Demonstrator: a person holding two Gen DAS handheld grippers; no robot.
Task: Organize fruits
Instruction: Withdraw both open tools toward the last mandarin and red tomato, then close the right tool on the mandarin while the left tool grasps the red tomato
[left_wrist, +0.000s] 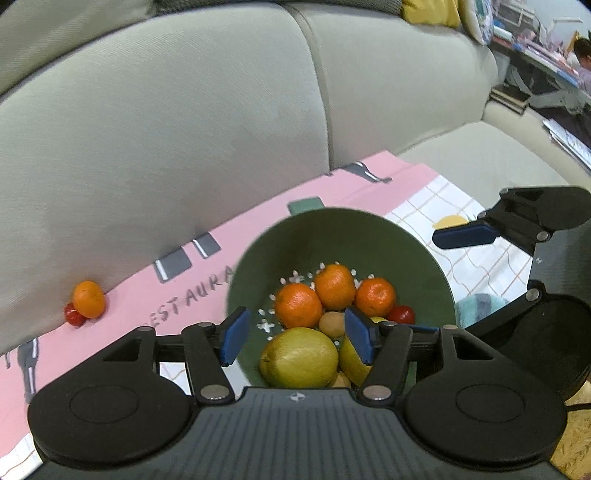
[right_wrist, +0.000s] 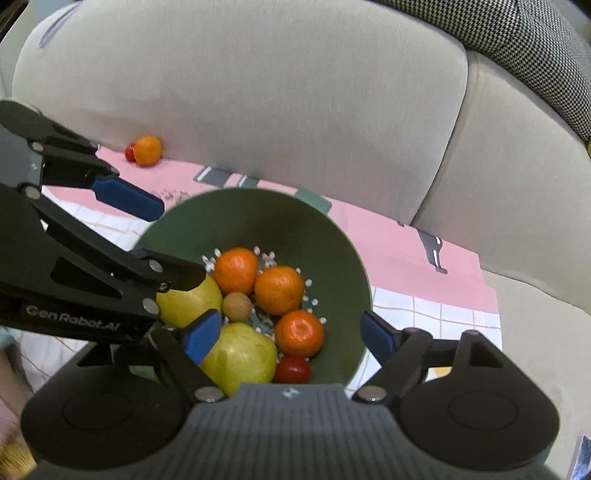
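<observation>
A green bowl (left_wrist: 332, 236) (right_wrist: 258, 218) sits on a pink cloth (left_wrist: 147, 295) on the sofa seat. It holds three tangerines (left_wrist: 334, 286) (right_wrist: 279, 290), yellow-green pears (left_wrist: 299, 358) (right_wrist: 240, 356), a small brown fruit (left_wrist: 331, 324) (right_wrist: 236, 306) and a red tomato (left_wrist: 400, 314) (right_wrist: 291, 370). A loose tangerine (left_wrist: 88, 299) (right_wrist: 147, 150) and a red tomato (left_wrist: 74, 314) (right_wrist: 129, 152) lie against the sofa back. My left gripper (left_wrist: 295, 334) (right_wrist: 166, 254) is open and empty over the bowl. My right gripper (right_wrist: 288, 334) (left_wrist: 436, 280) is open and empty over it from the other side.
Grey sofa back cushions (left_wrist: 184, 129) (right_wrist: 258, 92) rise right behind the cloth. The cloth turns to a white checked pattern (left_wrist: 461, 206) (right_wrist: 424, 317) near the bowl. A houndstooth cushion (right_wrist: 517, 37) sits at the top right. A cluttered table (left_wrist: 546, 62) stands beyond the sofa.
</observation>
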